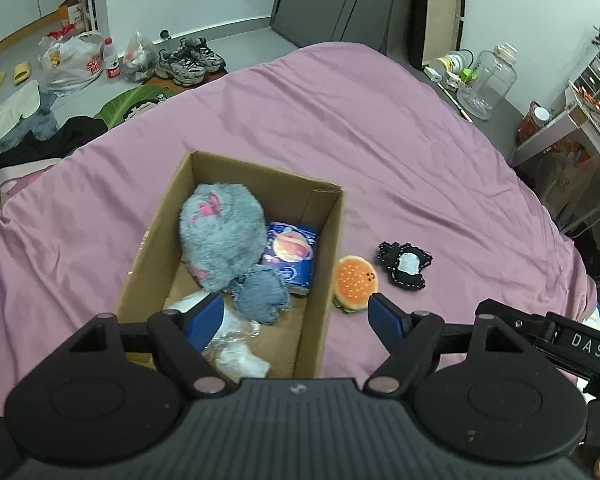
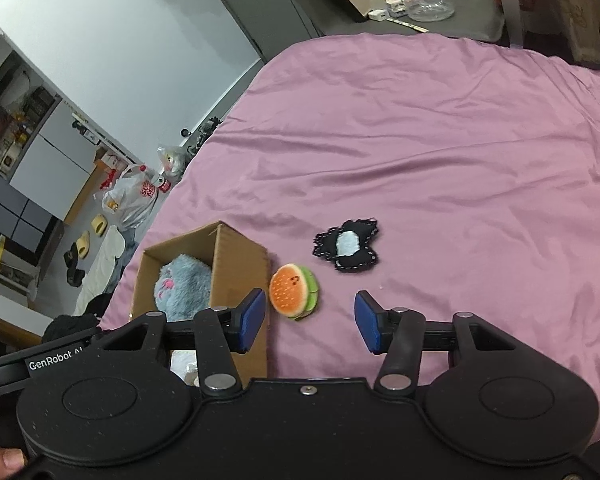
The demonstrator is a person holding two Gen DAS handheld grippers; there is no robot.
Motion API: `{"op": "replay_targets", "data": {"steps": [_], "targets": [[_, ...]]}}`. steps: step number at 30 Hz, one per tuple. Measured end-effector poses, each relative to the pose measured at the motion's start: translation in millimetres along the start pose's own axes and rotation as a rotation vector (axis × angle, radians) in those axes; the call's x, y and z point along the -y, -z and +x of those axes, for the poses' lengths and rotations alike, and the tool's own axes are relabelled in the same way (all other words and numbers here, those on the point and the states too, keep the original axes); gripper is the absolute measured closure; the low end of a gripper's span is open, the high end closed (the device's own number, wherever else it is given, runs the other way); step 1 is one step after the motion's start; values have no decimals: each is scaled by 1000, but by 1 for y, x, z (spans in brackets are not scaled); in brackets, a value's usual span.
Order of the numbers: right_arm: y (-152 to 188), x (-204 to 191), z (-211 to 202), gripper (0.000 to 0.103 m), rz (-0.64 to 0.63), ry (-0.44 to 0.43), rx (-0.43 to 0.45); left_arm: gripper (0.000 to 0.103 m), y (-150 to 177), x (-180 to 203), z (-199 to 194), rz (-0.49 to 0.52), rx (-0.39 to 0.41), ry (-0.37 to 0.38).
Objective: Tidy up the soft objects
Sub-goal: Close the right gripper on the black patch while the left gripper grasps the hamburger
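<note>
Blue-padded, our right hand-held gripper gapes wide and empty — the burger plush sits just ahead on the pink bed, beside the cardboard box. Our left hand-held gripper, equally spread, hovers over that box — grey fluffy toy inside.

Both grippers are matte black plastic with two round discs, linkage arms pinned by silver rivets, and blue ribbed pads on the jaws. The left gripper has a grooved grey housing and white "DAS" lettering; the right gripper reads "GenRobot".
</note>
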State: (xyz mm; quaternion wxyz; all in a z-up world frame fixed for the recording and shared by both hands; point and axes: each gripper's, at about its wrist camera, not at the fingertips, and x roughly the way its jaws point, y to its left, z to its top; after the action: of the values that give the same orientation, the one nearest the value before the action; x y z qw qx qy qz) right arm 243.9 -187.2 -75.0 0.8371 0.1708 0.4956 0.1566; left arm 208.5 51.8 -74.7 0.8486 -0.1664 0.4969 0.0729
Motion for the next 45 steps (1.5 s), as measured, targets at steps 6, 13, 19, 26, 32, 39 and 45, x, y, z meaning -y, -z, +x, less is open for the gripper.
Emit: {"op": "replay_targets", "data": {"steps": [6, 13, 19, 26, 32, 39, 45], "targets": [[-4, 23, 3, 59, 18, -27, -8, 35, 1, 25, 4, 7, 13, -8], [-9, 45, 10, 62, 26, -66, -22, 44, 0, 49, 14, 7, 11, -29], [-14, 65, 21, 67, 32, -100, -46, 50, 1, 68, 29, 6, -2, -52], [-17, 76, 43, 66, 28, -154, -86, 54, 2, 88, 53, 19, -23, -83], [-23, 84, 66, 66, 12, -190, -124, 55, 1, 92, 78, -18, -58, -132], [-32, 89, 95, 66, -27, -214, -155, 60, -3, 97, 104, -52, -81, -183], [-30, 93, 119, 66, -44, -224, -194, 60, -8, 98, 121, -64, -92, -225]]}}
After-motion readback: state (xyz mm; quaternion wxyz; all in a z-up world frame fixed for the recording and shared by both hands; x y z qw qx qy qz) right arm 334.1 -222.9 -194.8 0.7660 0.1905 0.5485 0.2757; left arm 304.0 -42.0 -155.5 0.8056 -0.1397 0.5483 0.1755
